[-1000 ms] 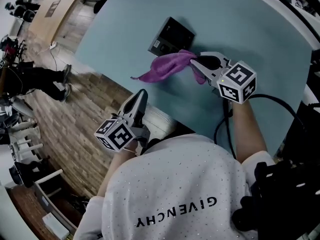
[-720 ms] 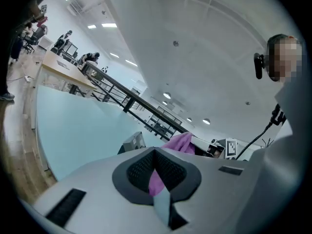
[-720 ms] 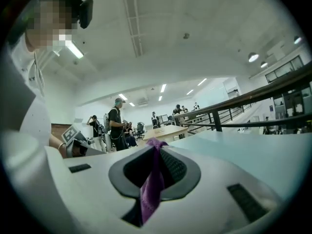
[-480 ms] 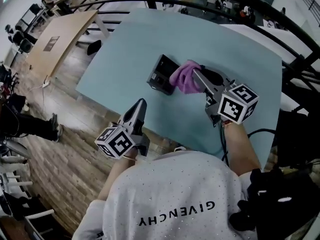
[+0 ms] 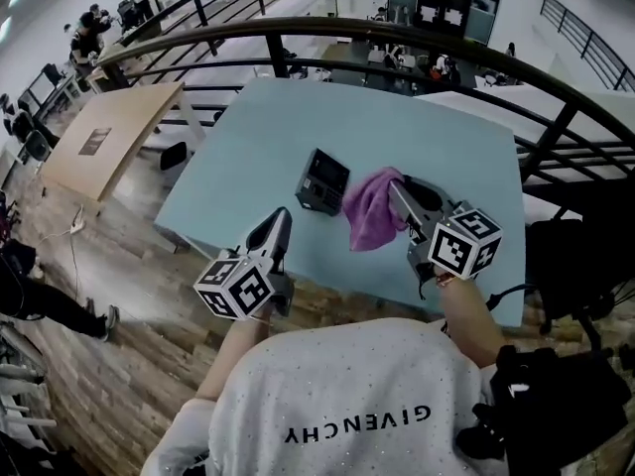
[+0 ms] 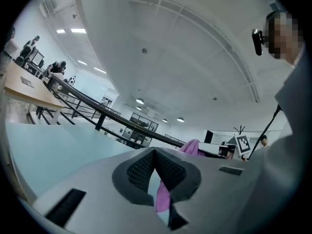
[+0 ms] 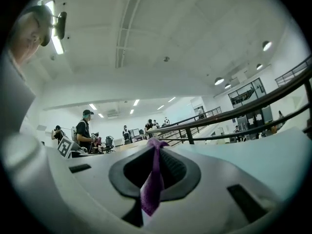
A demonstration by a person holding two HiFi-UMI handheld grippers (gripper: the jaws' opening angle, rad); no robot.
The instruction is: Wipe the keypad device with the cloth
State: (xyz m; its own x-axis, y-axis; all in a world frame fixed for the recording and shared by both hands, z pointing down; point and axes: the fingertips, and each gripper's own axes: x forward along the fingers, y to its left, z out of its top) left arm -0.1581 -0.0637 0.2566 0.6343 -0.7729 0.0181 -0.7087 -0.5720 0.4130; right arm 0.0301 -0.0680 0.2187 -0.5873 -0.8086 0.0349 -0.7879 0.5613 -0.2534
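Since half a second ago the cloth point(image 5: 371, 209) has come away from the keypad device point(image 5: 323, 180). It was bunched against the device's right side; now it hangs in a loose purple fold just to the right of it, with its lower end drooping toward the near edge of the table point(image 5: 437, 132). From above I cannot tell whether its left edge touches the device.

My right gripper point(image 5: 397, 188) is clenched on the top of the cloth. In the right gripper view a narrow strip of purple runs down between the dark ribbed pads point(image 7: 176, 170), pinched at the tips, and trails out below them.

My left gripper point(image 5: 282, 214) is pressed closed on nothing. In the left gripper view its pads point(image 6: 140, 169) meet at the tips, and the purple seen through the slit lower down is the cloth farther off. This gripper hangs near the table's front left edge, over the wooden floor point(image 5: 129, 266), well apart from the device.

The device is a small dark box lying flat on the pale teal tabletop, between my two grippers and a little beyond them. A black railing point(image 5: 298, 43) curves behind the table.
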